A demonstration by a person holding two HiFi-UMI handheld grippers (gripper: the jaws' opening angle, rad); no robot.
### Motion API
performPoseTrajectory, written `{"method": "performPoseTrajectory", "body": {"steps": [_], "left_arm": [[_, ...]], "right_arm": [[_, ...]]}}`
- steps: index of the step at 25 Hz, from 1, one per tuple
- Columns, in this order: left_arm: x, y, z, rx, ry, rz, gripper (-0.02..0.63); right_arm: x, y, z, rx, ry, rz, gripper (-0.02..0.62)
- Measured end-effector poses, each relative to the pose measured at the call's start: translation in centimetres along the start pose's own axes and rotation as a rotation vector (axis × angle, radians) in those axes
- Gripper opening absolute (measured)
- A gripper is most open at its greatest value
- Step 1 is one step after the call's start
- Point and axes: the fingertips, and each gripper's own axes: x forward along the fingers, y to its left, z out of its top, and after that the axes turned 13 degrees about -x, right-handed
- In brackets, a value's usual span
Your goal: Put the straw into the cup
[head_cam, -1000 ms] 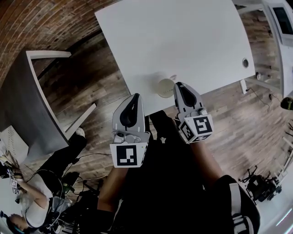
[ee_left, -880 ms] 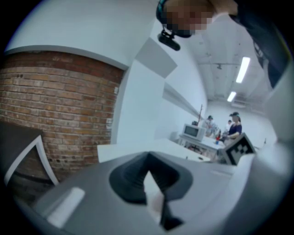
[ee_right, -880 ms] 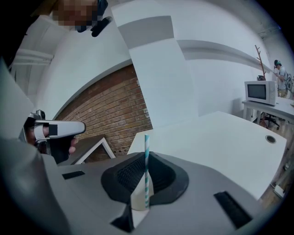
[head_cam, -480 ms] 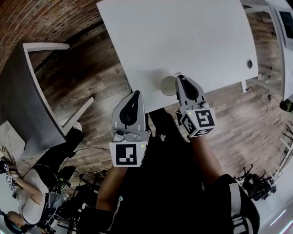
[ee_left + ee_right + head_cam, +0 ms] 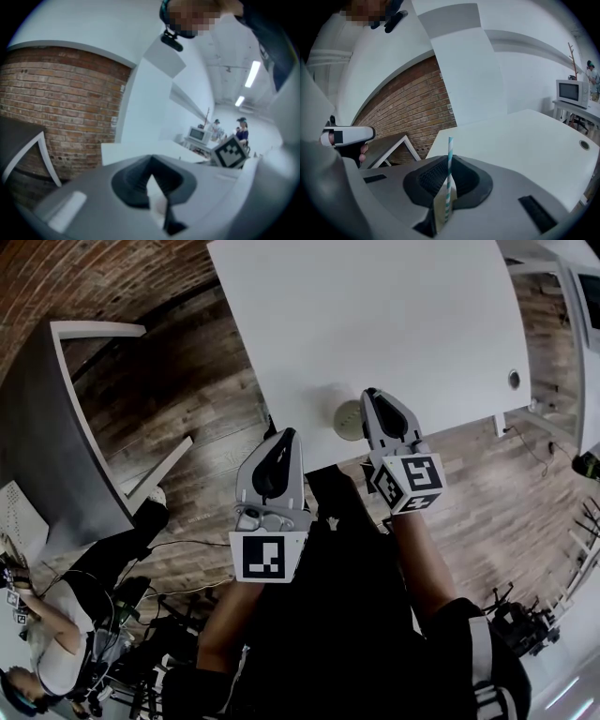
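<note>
A pale cup [image 5: 348,420] stands on the white table [image 5: 375,315], close to its near edge. My right gripper [image 5: 374,396] reaches over that edge just right of the cup, its tip level with it. In the right gripper view the gripper [image 5: 446,190] is shut on a teal-and-white striped straw [image 5: 449,161], which stands upright between the jaws; the cup is out of that view. My left gripper [image 5: 283,435] hangs off the table, left of and nearer than the cup. In its own view the left gripper [image 5: 153,186] has its jaws together with nothing in them.
A grey bench [image 5: 56,446] stands to the left over the wooden floor, and a person [image 5: 56,652] sits at bottom left. The table has a cable hole [image 5: 514,379] at its right. A microwave [image 5: 572,93] sits on a far table, with a brick wall [image 5: 408,98] behind.
The right gripper with the straw has crept a little farther over the table edge beside the cup. The left gripper has hardly moved.
</note>
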Motion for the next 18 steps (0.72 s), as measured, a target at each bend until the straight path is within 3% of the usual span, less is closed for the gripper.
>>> {"method": "performPoseTrajectory", "body": {"steps": [7,18], "left_arm": [[0.3,-0.5,0.0,0.021,0.003,-0.010,0.005],[0.4,-0.1,0.2,-0.011,0.005,-0.006,0.005]], "right_arm": [[0.7,-0.4,-0.1,0.000,0.019,0.013,0.026],[1.5,-0.5,-0.1,-0.012,0.033,0.017,0.026]]}}
